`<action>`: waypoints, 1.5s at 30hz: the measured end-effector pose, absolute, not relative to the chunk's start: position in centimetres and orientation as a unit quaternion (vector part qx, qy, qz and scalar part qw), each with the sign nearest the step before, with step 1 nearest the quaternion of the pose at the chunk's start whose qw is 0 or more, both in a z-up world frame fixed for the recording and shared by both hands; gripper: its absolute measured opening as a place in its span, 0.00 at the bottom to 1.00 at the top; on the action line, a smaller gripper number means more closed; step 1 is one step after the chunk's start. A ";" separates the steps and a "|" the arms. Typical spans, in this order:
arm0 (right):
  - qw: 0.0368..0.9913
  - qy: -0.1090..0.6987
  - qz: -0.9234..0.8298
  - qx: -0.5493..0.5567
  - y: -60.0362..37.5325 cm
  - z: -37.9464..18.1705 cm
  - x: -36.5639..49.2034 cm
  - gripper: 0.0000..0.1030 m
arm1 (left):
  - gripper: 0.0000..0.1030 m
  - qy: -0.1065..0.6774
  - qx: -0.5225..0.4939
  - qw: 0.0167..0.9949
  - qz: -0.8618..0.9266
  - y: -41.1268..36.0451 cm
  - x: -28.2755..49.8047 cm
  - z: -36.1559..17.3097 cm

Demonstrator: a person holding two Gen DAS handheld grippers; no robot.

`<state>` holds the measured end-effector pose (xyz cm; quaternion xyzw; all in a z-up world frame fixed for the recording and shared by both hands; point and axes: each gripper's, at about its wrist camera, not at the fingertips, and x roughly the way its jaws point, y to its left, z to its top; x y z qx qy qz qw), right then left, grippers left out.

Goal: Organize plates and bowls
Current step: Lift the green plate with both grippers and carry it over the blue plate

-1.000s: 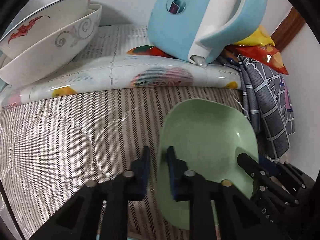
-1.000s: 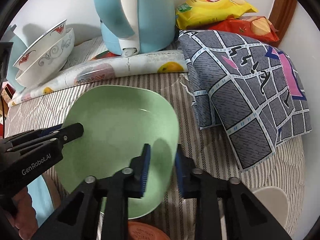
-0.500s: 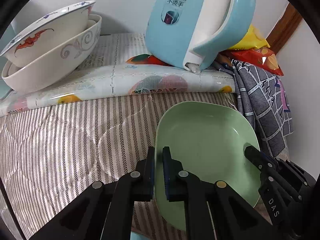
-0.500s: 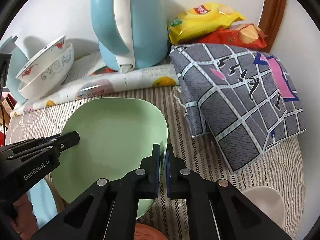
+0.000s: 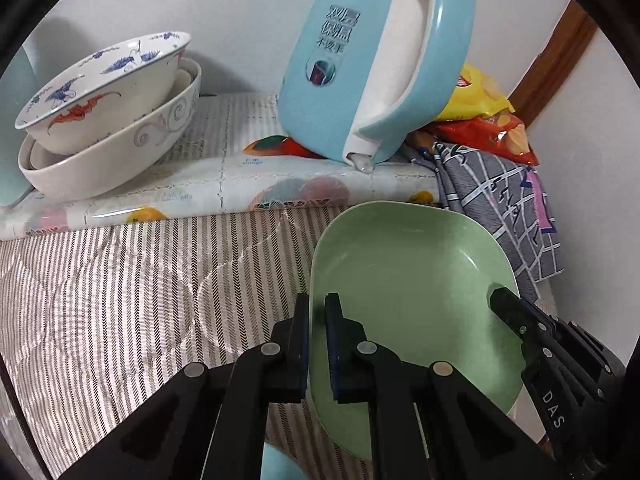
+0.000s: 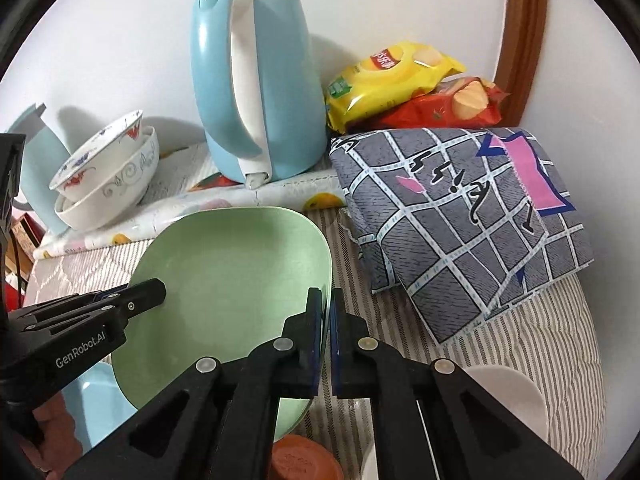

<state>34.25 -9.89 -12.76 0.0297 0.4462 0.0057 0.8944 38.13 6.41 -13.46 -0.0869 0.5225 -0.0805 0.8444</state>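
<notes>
A pale green squarish plate (image 5: 416,292) (image 6: 236,272) hangs above the striped cloth, gripped on two opposite rims. My left gripper (image 5: 317,312) is shut on its left rim. On the right rim my right gripper (image 6: 326,304) is shut too; it shows in the left wrist view as a black finger (image 5: 516,312). Two nested white patterned bowls (image 5: 108,116) (image 6: 108,176) stand at the back left on a fruit-print mat (image 5: 224,192).
A light blue kettle (image 6: 256,88) stands at the back centre. Yellow and red snack bags (image 6: 404,88) lie beside a folded grey checked cloth (image 6: 460,232). Below the plate sit a blue dish (image 6: 96,404), a terracotta dish (image 6: 304,460) and a white dish (image 6: 508,400).
Both grippers have closed onto the green plate's rims and lifted it; the scene has dropped lower in both views.
</notes>
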 end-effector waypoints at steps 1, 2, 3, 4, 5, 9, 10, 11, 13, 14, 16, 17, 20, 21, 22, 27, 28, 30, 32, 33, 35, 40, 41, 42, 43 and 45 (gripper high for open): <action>0.895 0.445 0.005 0.033 -9.9 -12.5 34.0 0.04 | 0.08 0.520 -0.086 0.846 -0.081 6.3 38.0 -13.3; 0.896 0.443 0.004 0.035 -9.9 -12.4 33.8 0.04 | 0.08 0.518 -0.085 0.847 -0.082 6.2 37.8 -13.1; 0.896 0.443 0.001 0.038 -10.0 -12.2 33.6 0.04 | 0.08 0.517 -0.083 0.848 -0.084 6.0 37.7 -12.9; 0.896 0.443 -0.001 0.040 -10.1 -12.0 33.4 0.04 | 0.08 0.516 -0.081 0.849 -0.084 5.8 37.6 -12.8; 0.896 0.442 -0.002 0.043 -10.2 -11.9 33.2 0.04 | 0.08 0.515 -0.079 0.850 -0.085 5.6 37.4 -12.7; 0.897 0.439 -0.006 0.058 -10.9 -11.0 32.1 0.04 | 0.08 0.509 -0.073 0.853 -0.092 4.9 36.3 -11.9; 0.897 0.438 -0.006 0.061 -11.0 -10.8 31.8 0.04 | 0.08 0.508 -0.072 0.854 -0.091 4.8 36.1 -11.7; 0.898 0.436 -0.007 0.062 -11.1 -10.5 31.5 0.04 | 0.08 0.504 -0.068 0.856 -0.091 4.6 35.8 -11.3; 0.900 0.433 -0.006 0.060 -11.1 -10.0 30.8 0.04 | 0.08 0.492 -0.061 0.864 -0.088 4.4 35.1 -10.6; 0.901 0.430 -0.008 0.059 -11.1 -9.7 30.5 0.04 | 0.08 0.489 -0.057 0.866 -0.088 4.3 34.7 -10.4; 0.902 0.427 -0.010 0.058 -11.1 -9.1 29.7 0.04 | 0.08 0.488 -0.056 0.867 -0.089 4.2 33.9 -9.9; 0.903 0.426 -0.010 0.059 -11.1 -8.9 29.3 0.04 | 0.08 0.487 -0.056 0.867 -0.090 4.2 33.6 -9.8; 0.905 0.422 -0.008 0.062 -10.9 -8.2 28.2 0.03 | 0.08 0.482 -0.059 0.869 -0.092 4.7 32.3 -9.3; 0.905 0.421 -0.007 0.062 -10.7 -8.0 27.8 0.03 | 0.08 0.481 -0.059 0.870 -0.091 4.8 31.9 -9.2; 0.905 0.420 -0.006 0.062 -10.5 -7.8 27.4 0.03 | 0.08 0.480 -0.059 0.870 -0.091 4.9 31.6 -9.1; 0.907 0.418 0.008 0.061 -9.4 -7.3 26.1 0.03 | 0.08 0.482 -0.072 0.870 -0.078 6.3 29.6 -8.6; 0.908 0.416 0.010 0.061 -9.1 -7.2 25.6 0.03 | 0.08 0.481 -0.072 0.871 -0.075 6.5 29.3 -8.4; 0.908 0.414 0.012 0.063 -8.9 -7.0 25.1 0.03 | 0.08 0.478 -0.067 0.873 -0.070 6.7 28.5 -8.0; 0.908 0.413 0.016 0.063 -8.6 -6.9 24.4 0.03 | 0.08 0.474 -0.064 0.875 -0.065 7.0 27.8 -7.7; 0.909 0.413 0.017 0.062 -8.5 -6.9 24.1 0.03 | 0.08 0.473 -0.065 0.876 -0.064 7.1 27.4 -7.5; 0.909 0.411 0.018 0.061 -8.4 -6.7 23.5 0.03 | 0.08 0.472 -0.067 0.877 -0.063 7.2 26.8 -7.3; 0.912 0.406 0.016 0.058 -8.5 -6.2 22.2 0.03 | 0.08 0.467 -0.066 0.880 -0.063 7.0 25.6 -6.6; 0.912 0.405 0.015 0.056 -8.5 -6.1 21.9 0.03 | 0.08 0.465 -0.066 0.880 -0.063 7.0 25.3 -6.5; 0.913 0.405 0.015 0.055 -8.6 -6.0 21.7 0.03 | 0.08 0.465 -0.067 0.881 -0.064 6.9 25.1 -6.3; 0.913 0.403 0.014 0.054 -8.6 -5.9 21.5 0.03 | 0.08 0.463 -0.067 0.881 -0.065 6.9 24.9 -6.2; 0.915 0.401 0.014 0.054 -8.6 -5.7 21.1 0.03 | 0.08 0.460 -0.068 0.883 -0.066 6.9 24.5 -5.9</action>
